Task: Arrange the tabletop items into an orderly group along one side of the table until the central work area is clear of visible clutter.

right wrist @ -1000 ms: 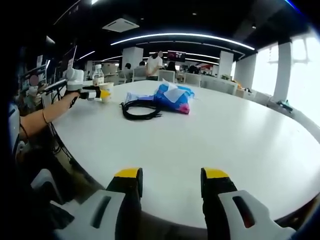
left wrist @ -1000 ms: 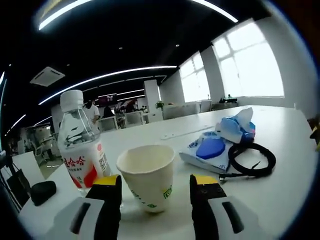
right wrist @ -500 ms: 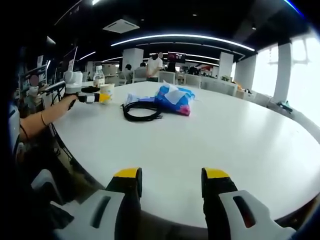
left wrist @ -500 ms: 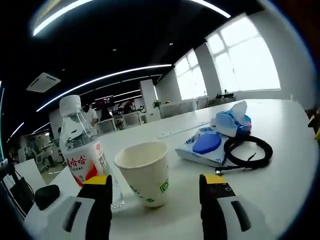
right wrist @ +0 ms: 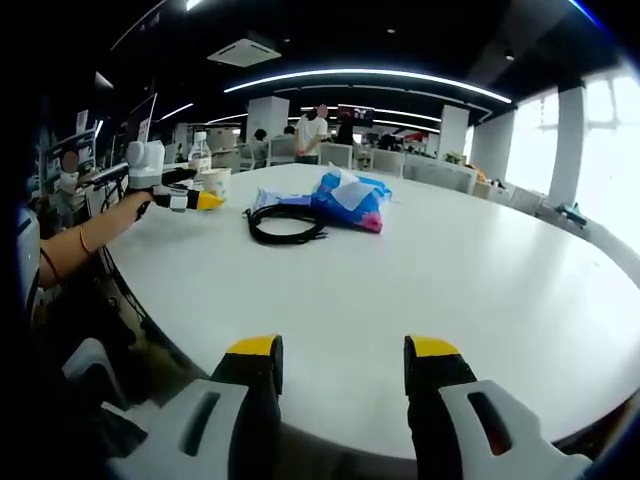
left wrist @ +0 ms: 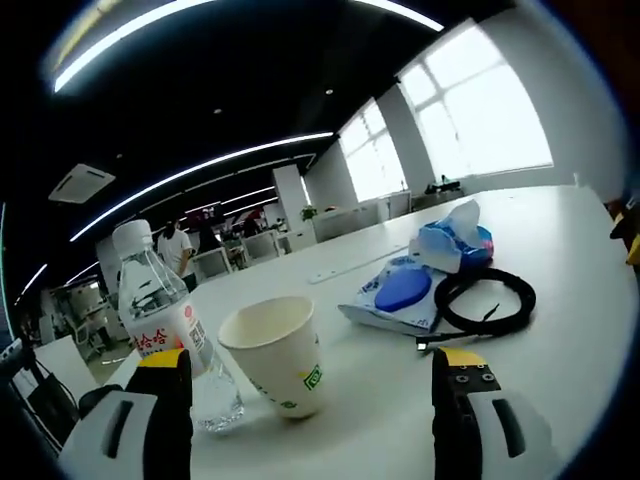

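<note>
A paper cup (left wrist: 272, 355) stands upright on the white table (left wrist: 560, 300), with a water bottle (left wrist: 163, 335) close on its left. My left gripper (left wrist: 312, 385) is open, its jaws wide apart on either side of the cup and drawn back from it. Behind lie a blue-white tissue packet (left wrist: 400, 290), a coiled black cable (left wrist: 487, 300) and a blue pouch (left wrist: 452, 240). In the right gripper view the cup (right wrist: 216, 183), bottle (right wrist: 200, 155), cable (right wrist: 285, 223) and pouch (right wrist: 348, 198) sit far off. My right gripper (right wrist: 342, 365) is open above the near table edge, holding nothing.
A dark mouse-like object (left wrist: 95, 398) lies left of the bottle. The left gripper (right wrist: 175, 190) and a person's forearm (right wrist: 90, 235) show at the left of the right gripper view. Desks, chairs and people stand in the office behind. The table's near half is bare white surface (right wrist: 450, 280).
My left gripper has opened wider and pulled back from the cup, which now stands free beside the bottle. The right gripper has stayed put.
</note>
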Tool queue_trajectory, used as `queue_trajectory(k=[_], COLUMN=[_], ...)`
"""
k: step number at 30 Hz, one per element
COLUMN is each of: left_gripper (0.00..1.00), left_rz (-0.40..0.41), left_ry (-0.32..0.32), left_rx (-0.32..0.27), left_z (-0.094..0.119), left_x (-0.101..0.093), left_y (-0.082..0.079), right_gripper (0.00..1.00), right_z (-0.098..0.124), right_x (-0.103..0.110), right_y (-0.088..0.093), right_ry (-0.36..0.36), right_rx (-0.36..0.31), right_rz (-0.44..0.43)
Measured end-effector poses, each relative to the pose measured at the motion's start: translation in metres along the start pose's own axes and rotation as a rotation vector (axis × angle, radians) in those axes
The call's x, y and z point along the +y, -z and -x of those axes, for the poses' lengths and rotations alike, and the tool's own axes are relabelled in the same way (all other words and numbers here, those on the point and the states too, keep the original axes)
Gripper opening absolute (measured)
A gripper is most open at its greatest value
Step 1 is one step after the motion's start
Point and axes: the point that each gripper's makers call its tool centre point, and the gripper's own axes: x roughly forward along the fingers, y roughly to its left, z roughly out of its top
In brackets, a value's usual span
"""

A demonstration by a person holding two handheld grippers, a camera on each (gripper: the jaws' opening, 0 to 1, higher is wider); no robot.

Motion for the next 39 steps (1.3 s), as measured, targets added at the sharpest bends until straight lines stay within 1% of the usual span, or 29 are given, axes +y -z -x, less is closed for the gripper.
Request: queue_trajectory(k=[2,3,8,12,17,20,22,24,30,36,39], left_gripper=[1.0,1.0,1.0,1.0,1.0,1.0,1.0,1.0,1.0,1.0,1.0], left_rz=[-0.014,-0.019,-0.017,-0.01,-0.02,-0.055,-0.076,-0.09,-0.092,-0.095,-0.094], left_ry=[0.002,-0.002,0.001,0.003,-0.008,0.001,0.009,0.004,-0.011,-0.009,-0.002], left_rx=[0.005,-0.015,-0.006,0.004,-0.012,-0.017,-0.009,-0.016,-0.033,-0.036,-0.028], left_z=[-0.001,0.003,0.004,0.004,0.01,0.011,0.01,0.011,0.014,0.017,0.019], left_x=[0.0,0.002,0.0,-0.001,-0.001,-0.003,-0.006,-0.005,-0.004,-0.006,-0.008], left_y=[0.001,-0.002,0.0,0.002,-0.002,-0.004,-0.005,-0.007,-0.011,-0.011,-0.011], right_gripper=[0.48,0.48,0.49,0.53,0.53,0.52,0.52,0.52,0.53,0.53,0.53], right_z=[0.0,0.0,-0.001,-0.002,-0.003,-0.005,-0.006,-0.007,-0.012,-0.017,-0.02], right_x=[0.0,0.0,0.001,0.004,0.001,-0.002,-0.002,-0.001,-0.001,0.0,0.001], right_y=[0.0,-0.001,-0.003,-0.005,-0.008,-0.013,-0.017,-0.02,-0.025,-0.034,-0.039], right_ry=[-0.002,-0.005,-0.013,-0.024,-0.021,-0.018,-0.021,-0.03,-0.045,-0.061,-0.071], right_rx=[0.0,-0.005,-0.013,-0.02,-0.021,-0.024,-0.033,-0.041,-0.041,-0.049,-0.054], right_rz=[-0.001,-0.005,-0.002,-0.004,0.002,0.013,0.019,0.017,0.036,0.059,0.069])
